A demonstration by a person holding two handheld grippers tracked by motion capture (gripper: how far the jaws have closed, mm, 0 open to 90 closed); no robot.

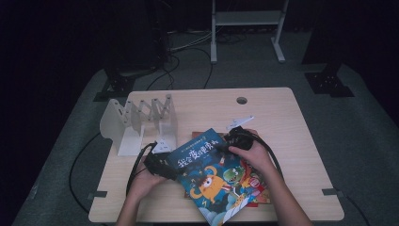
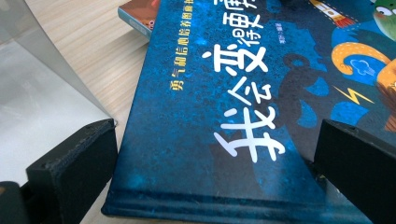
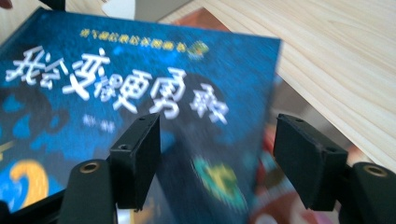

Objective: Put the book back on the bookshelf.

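Note:
A blue picture book (image 1: pixel 211 174) with white Chinese lettering and an orange monster lies askew on the wooden table (image 1: pixel 282 117), on top of other books. My left gripper (image 1: pixel 162 165) is at the book's near left corner. In the left gripper view the gripper (image 2: pixel 215 168) is open, one jaw over the table beside the spine and the other over the cover (image 2: pixel 210 93). My right gripper (image 1: pixel 235 140) is at the book's far right corner. In the right gripper view the gripper (image 3: pixel 215 158) is open astride the cover's (image 3: pixel 116 93) right edge, pads not touching it.
A red and orange book (image 1: pixel 256 190) peeks out under the blue one, and its corner (image 2: pixel 137 16) also shows in the left gripper view. A white accordion book rack (image 1: pixel 141 122) stands at the table's left; its pale panel (image 2: pixel 37 93) is close to my left jaw. A cable hole (image 1: pixel 242 100) sits near the far edge.

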